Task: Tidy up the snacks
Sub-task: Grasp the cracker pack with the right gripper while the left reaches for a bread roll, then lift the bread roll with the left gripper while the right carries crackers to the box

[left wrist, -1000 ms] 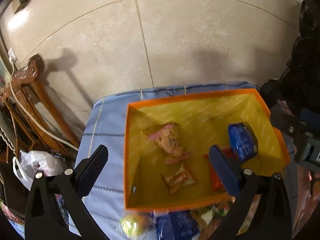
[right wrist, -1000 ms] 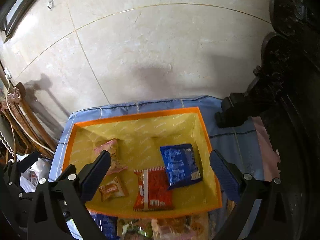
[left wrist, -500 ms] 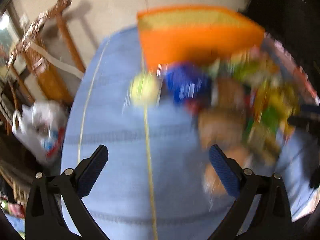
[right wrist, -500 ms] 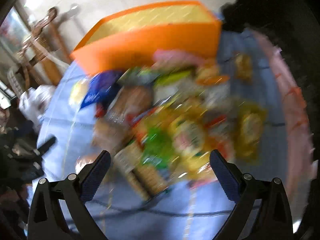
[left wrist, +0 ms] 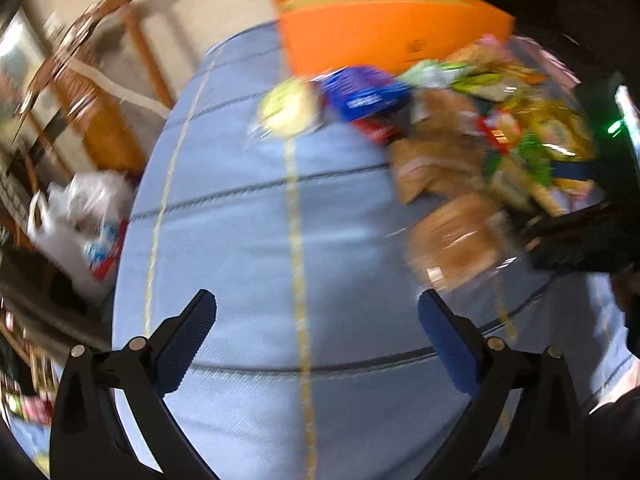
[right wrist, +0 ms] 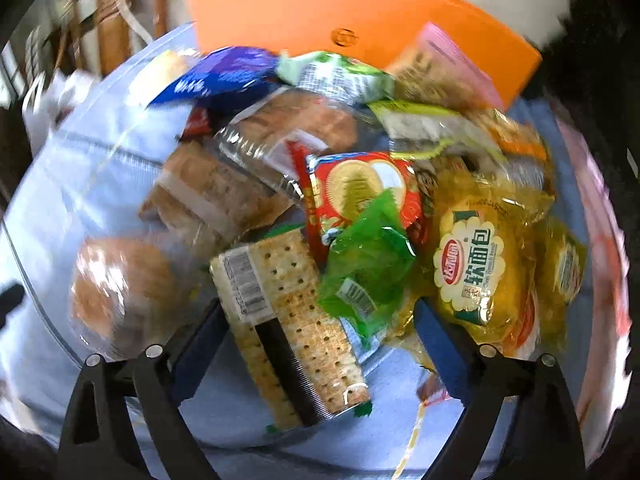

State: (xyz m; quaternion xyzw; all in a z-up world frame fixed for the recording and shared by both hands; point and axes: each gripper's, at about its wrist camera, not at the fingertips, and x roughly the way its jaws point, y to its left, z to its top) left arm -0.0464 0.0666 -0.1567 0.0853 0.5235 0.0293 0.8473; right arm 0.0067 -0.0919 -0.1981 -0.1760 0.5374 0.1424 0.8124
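Note:
A pile of wrapped snacks lies on a blue cloth [left wrist: 256, 240] in front of an orange box [right wrist: 360, 24], which also shows in the left wrist view [left wrist: 384, 36]. My right gripper [right wrist: 316, 332] is open low over the pile, its jaws either side of a cracker pack [right wrist: 292, 320] and a green packet [right wrist: 368, 272]. A yellow bread packet [right wrist: 476, 268] and a red packet [right wrist: 360, 192] lie close by. My left gripper [left wrist: 316, 336] is open and empty above bare cloth, left of the pile [left wrist: 472, 140].
A wooden chair [left wrist: 92, 92] and a white plastic bag [left wrist: 76, 224] stand off the cloth's left edge. Dark carved furniture [right wrist: 600, 40] is at the right. A round bun in clear wrap [right wrist: 120, 292] lies at the pile's near left.
Both grippers have pulled back from above the box and dropped toward the snack pile. The right one now sits right over the cracker pack. Both stay open.

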